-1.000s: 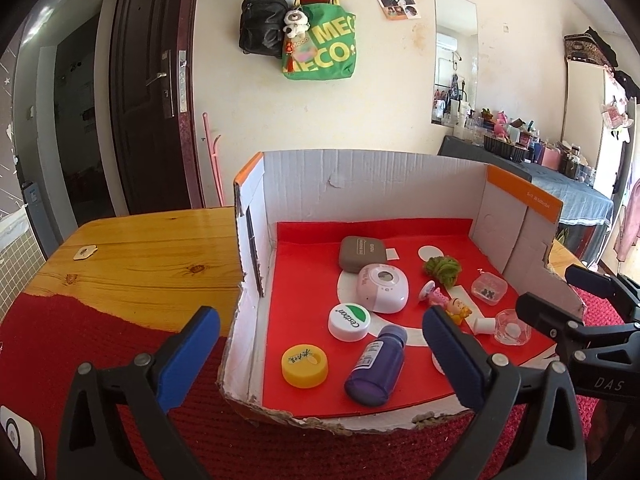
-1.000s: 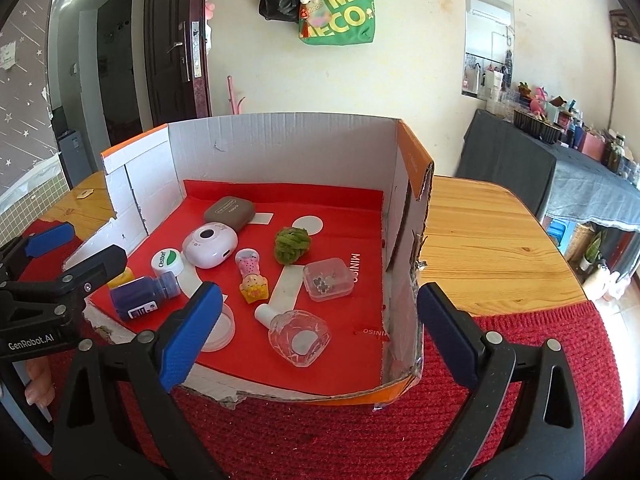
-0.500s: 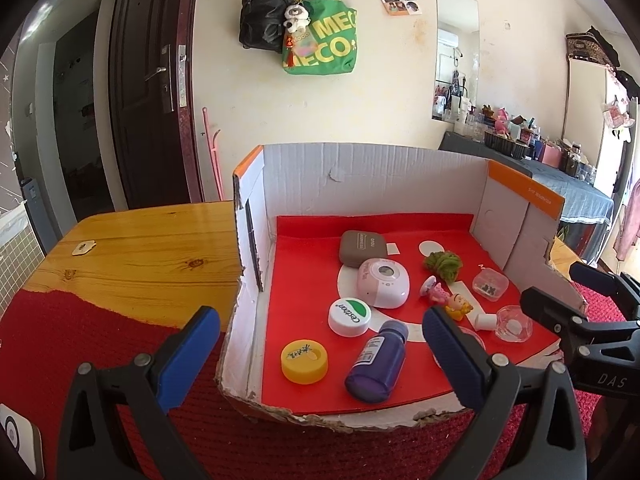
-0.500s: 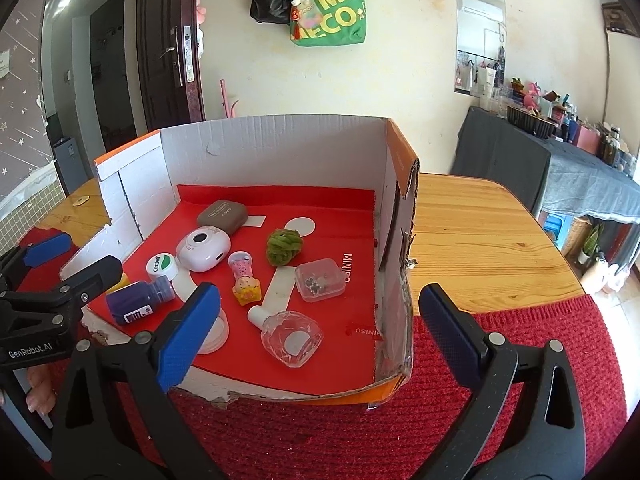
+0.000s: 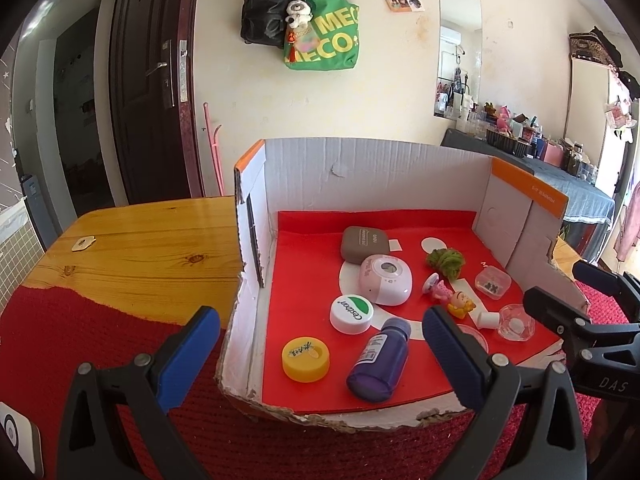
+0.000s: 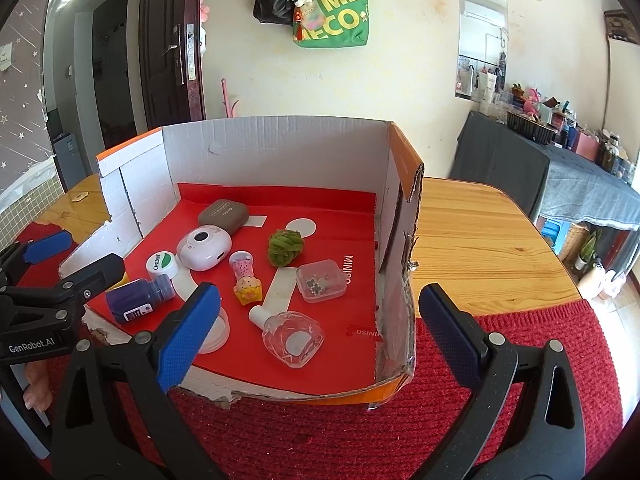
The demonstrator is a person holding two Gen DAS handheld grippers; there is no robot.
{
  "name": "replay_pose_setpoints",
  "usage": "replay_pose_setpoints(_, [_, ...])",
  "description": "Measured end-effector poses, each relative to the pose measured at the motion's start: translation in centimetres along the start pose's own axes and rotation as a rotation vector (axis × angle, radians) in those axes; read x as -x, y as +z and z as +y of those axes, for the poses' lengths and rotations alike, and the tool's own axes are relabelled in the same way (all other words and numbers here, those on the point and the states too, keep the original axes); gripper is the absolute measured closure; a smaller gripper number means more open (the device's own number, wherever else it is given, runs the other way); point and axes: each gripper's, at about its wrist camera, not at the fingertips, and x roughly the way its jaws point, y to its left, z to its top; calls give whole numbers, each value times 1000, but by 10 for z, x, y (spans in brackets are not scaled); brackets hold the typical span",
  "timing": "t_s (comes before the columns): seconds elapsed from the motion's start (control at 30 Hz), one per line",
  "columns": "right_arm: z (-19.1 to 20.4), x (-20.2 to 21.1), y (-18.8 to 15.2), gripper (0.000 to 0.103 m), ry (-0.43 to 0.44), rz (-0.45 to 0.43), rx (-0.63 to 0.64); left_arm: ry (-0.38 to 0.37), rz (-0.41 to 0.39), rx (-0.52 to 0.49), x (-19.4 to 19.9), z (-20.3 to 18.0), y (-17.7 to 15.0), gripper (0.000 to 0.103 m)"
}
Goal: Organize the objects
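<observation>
A low cardboard box [image 5: 360,168] [image 6: 280,148] with a red floor holds several small items. Among them are a purple bottle [image 5: 378,360] [image 6: 138,298] on its side, a yellow lid [image 5: 306,359], a white and green jar [image 5: 352,313] [image 6: 161,265], a pink-white case [image 5: 385,284] [image 6: 204,249], a brown case [image 5: 364,244] [image 6: 223,216], a green yarn ball [image 5: 446,262] [image 6: 286,247], a pink figure [image 5: 450,298] [image 6: 246,278], a clear lidded box [image 5: 493,283] [image 6: 321,281] and a clear glass bottle [image 6: 292,338] [image 5: 516,322]. My left gripper [image 5: 320,354] hangs open before the box's near left edge. Open too, my right gripper [image 6: 318,334] straddles the near right corner.
The box rests on a red woven mat [image 6: 320,432] over a wooden table [image 5: 140,248] [image 6: 480,240]. A small white tag [image 5: 82,243] lies on the wood at far left. Behind stand a dark door [image 5: 152,92], wall bags [image 5: 320,32] and a cluttered side table [image 6: 560,168].
Both grippers have drawn back and risen slightly, so the box sits a little farther off in each view. Nothing in the box has moved.
</observation>
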Motion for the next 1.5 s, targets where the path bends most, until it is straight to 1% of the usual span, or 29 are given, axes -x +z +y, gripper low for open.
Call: replay_pose_setpoints(1.5, [-1, 1, 0, 1, 1, 6, 10, 4, 4, 4, -2, 2, 1, 0])
